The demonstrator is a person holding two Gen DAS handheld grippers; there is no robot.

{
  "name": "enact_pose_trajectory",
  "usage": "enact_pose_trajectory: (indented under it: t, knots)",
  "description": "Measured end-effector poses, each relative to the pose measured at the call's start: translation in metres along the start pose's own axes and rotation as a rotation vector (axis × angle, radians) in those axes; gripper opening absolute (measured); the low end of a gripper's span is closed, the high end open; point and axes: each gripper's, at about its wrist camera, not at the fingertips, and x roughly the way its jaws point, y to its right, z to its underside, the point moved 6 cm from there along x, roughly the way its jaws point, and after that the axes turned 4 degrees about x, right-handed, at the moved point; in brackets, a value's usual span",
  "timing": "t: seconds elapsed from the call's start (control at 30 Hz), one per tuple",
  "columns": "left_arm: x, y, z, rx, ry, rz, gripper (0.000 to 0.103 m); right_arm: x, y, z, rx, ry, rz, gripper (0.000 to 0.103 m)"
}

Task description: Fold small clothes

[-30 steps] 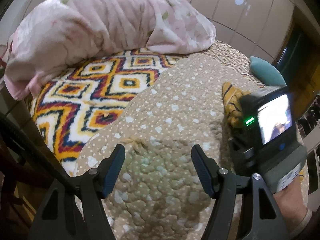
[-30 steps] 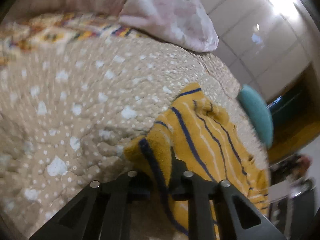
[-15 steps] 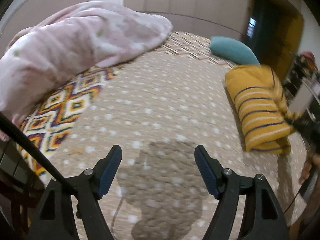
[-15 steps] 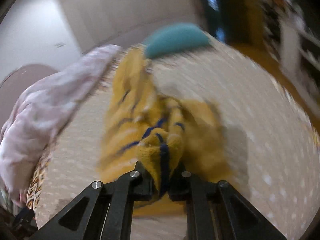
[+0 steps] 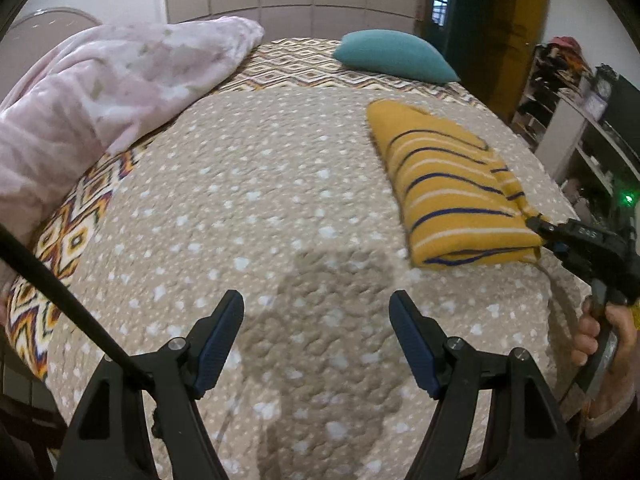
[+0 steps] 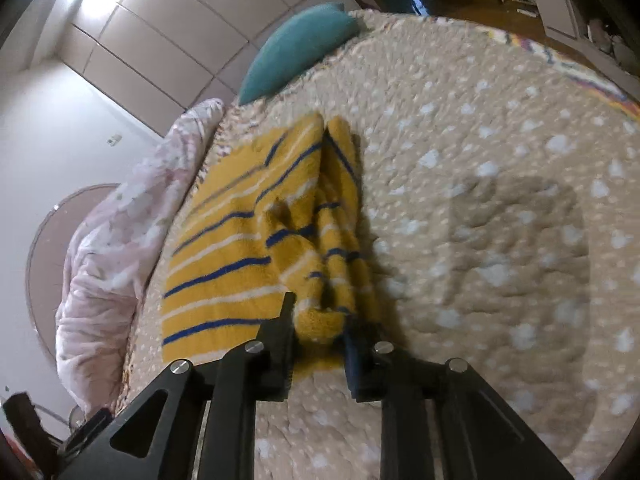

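Note:
A mustard-yellow garment with blue and white stripes [image 5: 448, 184] lies folded on the beige dotted bedspread [image 5: 260, 200], at the right in the left wrist view. My right gripper [image 6: 320, 320] has its jaws slightly apart around the garment's bunched near corner [image 6: 320, 312], which rests on the bed; it also shows at the right edge of the left wrist view [image 5: 538, 226]. My left gripper [image 5: 316, 332] is open and empty above the bedspread, left of the garment.
A pink floral duvet [image 5: 100, 92] is heaped at the left. A teal pillow [image 5: 394, 56] lies at the far end of the bed. A zigzag-patterned blanket [image 5: 60, 240] shows under the bedspread. Shelves [image 5: 580, 120] stand at the right.
My right gripper has laid the garment down flat on the bed and its jaws have eased apart. My left gripper has drawn back and turned towards the bed's far end.

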Motion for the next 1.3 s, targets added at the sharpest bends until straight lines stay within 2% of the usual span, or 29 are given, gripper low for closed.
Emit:
enact_pose_trajectory:
  t: [0.03,0.1,0.17,0.27,0.3,0.4,0.5,0.6,0.63,0.67,0.7,0.73,0.77,0.83,0.97,1.03,1.07,1.1,1.13,1.17,1.23,1.3]
  knots:
    - [0.003,0.003,-0.007,-0.004,0.003,0.021,0.074,-0.011,0.0,-0.003,-0.015,0.022,-0.002,0.026]
    - [0.013,0.006,-0.019,-0.026,0.007,0.073,0.075,-0.025,-0.005,-0.01,-0.041,0.049,-0.004,0.04]
    - [0.024,0.008,-0.031,-0.065,0.007,0.123,0.079,-0.032,-0.012,-0.021,-0.068,0.061,-0.018,0.063]
    - [0.052,0.012,-0.051,-0.135,-0.025,0.224,0.081,-0.026,-0.016,-0.037,-0.076,0.033,-0.034,0.076]
    - [0.058,0.015,-0.056,-0.145,-0.034,0.244,0.081,-0.019,-0.016,-0.043,-0.079,0.018,-0.036,0.077]
    - [0.09,0.026,-0.072,-0.152,-0.072,0.306,0.082,0.018,-0.016,-0.065,-0.077,-0.027,-0.008,0.078]
    - [0.119,0.045,-0.079,-0.11,-0.113,0.346,0.083,0.062,-0.013,-0.077,-0.058,-0.094,0.003,0.078]
    - [0.145,0.065,-0.079,-0.083,-0.158,0.39,0.085,0.097,-0.011,-0.076,-0.049,-0.166,0.009,0.079]
    - [0.152,0.069,-0.078,-0.089,-0.178,0.404,0.085,0.103,-0.012,-0.077,-0.052,-0.158,-0.003,0.077]
    - [0.157,0.075,-0.077,-0.093,-0.209,0.439,0.079,0.106,-0.015,-0.078,-0.05,-0.158,-0.02,0.058]
    - [0.157,0.078,-0.078,-0.092,-0.218,0.458,0.067,0.108,-0.019,-0.077,-0.033,-0.178,-0.054,0.049]
    - [0.154,0.082,-0.081,-0.083,-0.232,0.49,0.048,0.109,-0.023,-0.079,-0.006,-0.188,-0.073,0.045]
    - [0.145,0.082,-0.089,-0.064,-0.223,0.469,0.044,0.107,-0.028,-0.079,-0.011,-0.184,-0.08,0.04]
    - [0.129,0.08,-0.102,-0.042,-0.181,0.457,0.041,0.092,-0.045,-0.085,-0.04,-0.153,-0.142,0.038]
    - [0.103,0.078,-0.119,0.002,-0.103,0.406,0.044,0.07,-0.054,-0.09,-0.05,-0.094,-0.23,0.038]
    - [0.107,0.078,-0.114,0.034,-0.092,0.336,0.048,0.076,-0.041,-0.087,-0.057,-0.09,-0.175,0.042]
    - [0.115,0.079,-0.105,0.065,-0.103,0.267,0.052,0.085,-0.031,-0.083,-0.061,-0.099,-0.106,0.043]
    - [0.122,0.079,-0.097,0.084,-0.127,0.229,0.055,0.09,-0.021,-0.079,-0.069,-0.11,-0.044,0.047]
    - [0.132,0.083,-0.086,0.095,-0.154,0.218,0.06,0.093,-0.012,-0.075,-0.071,-0.112,-0.022,0.053]
    - [0.14,0.086,-0.075,0.09,-0.172,0.225,0.061,0.09,-0.006,-0.074,-0.051,-0.098,-0.038,0.054]
    - [0.141,0.087,-0.067,0.072,-0.157,0.224,0.063,0.078,-0.001,-0.075,-0.014,-0.086,-0.036,0.054]
    - [0.131,0.084,-0.068,0.073,-0.132,0.211,0.063,0.058,-0.01,-0.081,-0.064,-0.031,0.029,0.054]
